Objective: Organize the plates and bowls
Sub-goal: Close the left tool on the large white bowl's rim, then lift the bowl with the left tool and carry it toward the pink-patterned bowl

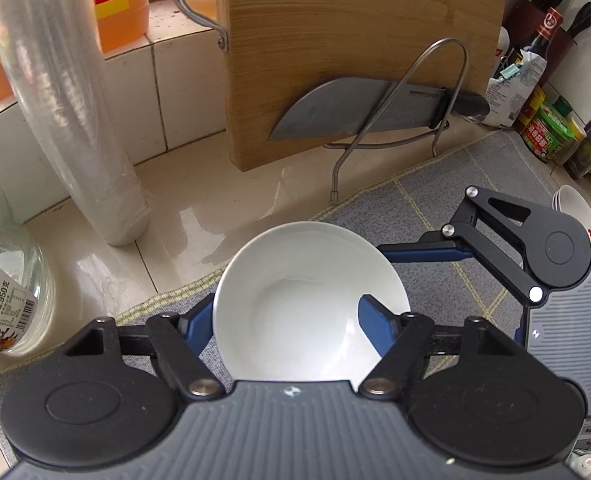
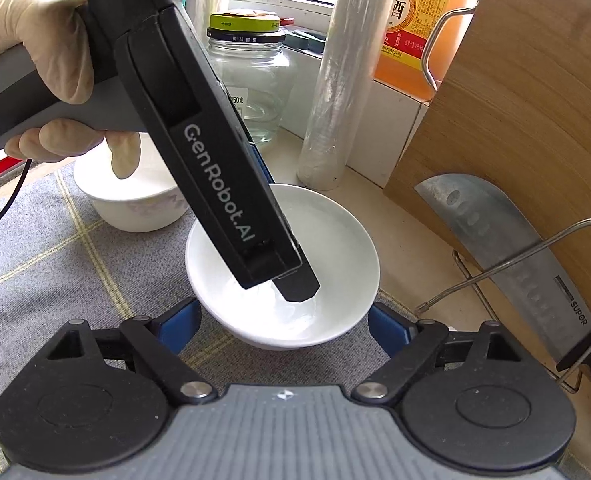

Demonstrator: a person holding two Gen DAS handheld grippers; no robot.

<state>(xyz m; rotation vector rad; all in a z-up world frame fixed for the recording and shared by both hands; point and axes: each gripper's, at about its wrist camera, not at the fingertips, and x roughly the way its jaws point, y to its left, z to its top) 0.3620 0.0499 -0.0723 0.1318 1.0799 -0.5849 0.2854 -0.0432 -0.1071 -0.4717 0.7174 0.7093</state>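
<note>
A plain white bowl [image 1: 309, 300] sits on the grey checked mat [image 1: 435, 200]. My left gripper [image 1: 287, 320] straddles its rim: one blue finger is outside on the left, the other inside on the right, jaws closed onto the wall. In the right wrist view the same bowl [image 2: 335, 240] lies just ahead of my right gripper [image 2: 283, 324], whose blue fingers are spread wide on either side of it, empty. The left gripper's body reaches down into the bowl there. A second white bowl [image 2: 135, 208] with a faint pattern sits behind at left. More white dishes [image 1: 575, 208] stand at the far right.
A bamboo cutting board [image 1: 355, 52] leans in a wire rack with a cleaver [image 1: 359, 112]. A plastic wrap roll [image 1: 67, 112], a glass jar [image 1: 7, 292] and oil bottles [image 1: 119, 0] stand at the left. Sauce bottles [image 1: 547, 128] crowd the right back.
</note>
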